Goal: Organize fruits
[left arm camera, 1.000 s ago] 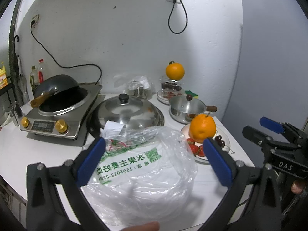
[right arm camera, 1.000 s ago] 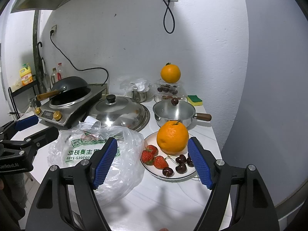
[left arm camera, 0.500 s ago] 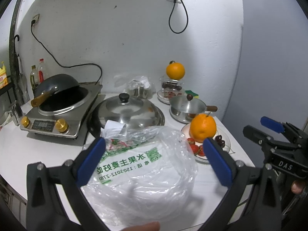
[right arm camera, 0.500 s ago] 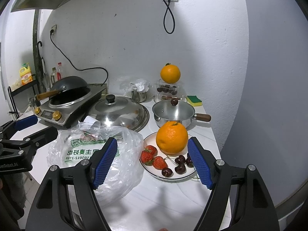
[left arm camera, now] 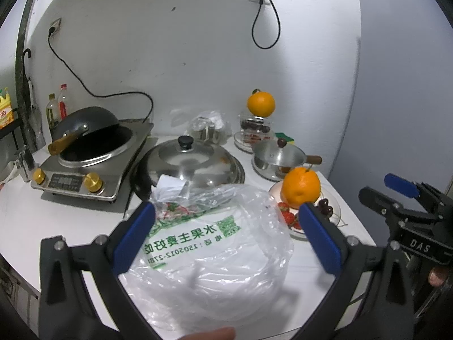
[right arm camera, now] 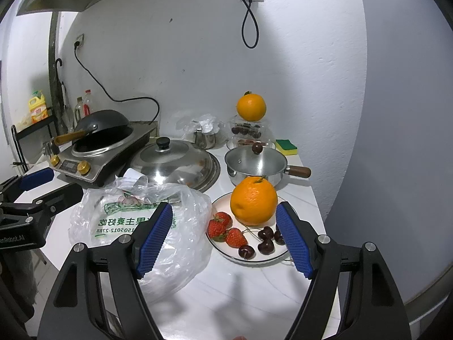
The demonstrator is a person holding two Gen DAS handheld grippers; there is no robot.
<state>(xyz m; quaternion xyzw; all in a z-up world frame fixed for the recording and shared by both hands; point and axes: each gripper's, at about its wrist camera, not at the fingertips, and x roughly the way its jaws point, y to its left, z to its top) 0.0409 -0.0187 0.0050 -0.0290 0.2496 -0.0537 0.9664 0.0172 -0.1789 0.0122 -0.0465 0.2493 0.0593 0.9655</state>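
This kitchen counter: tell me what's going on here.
A person holds a two-finger gripper in each hand over the counter. The left gripper is open above a clear plastic bag. The right gripper is open in front of a plate with an orange, strawberries and cherries. Nothing is gripped.

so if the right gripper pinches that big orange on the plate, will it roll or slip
The orange is round and sits loose on the plate, so a nudge would likely roll it onto the strawberries. Its skin looks firm and dimpled, so the ribbed pads should probably hold it.
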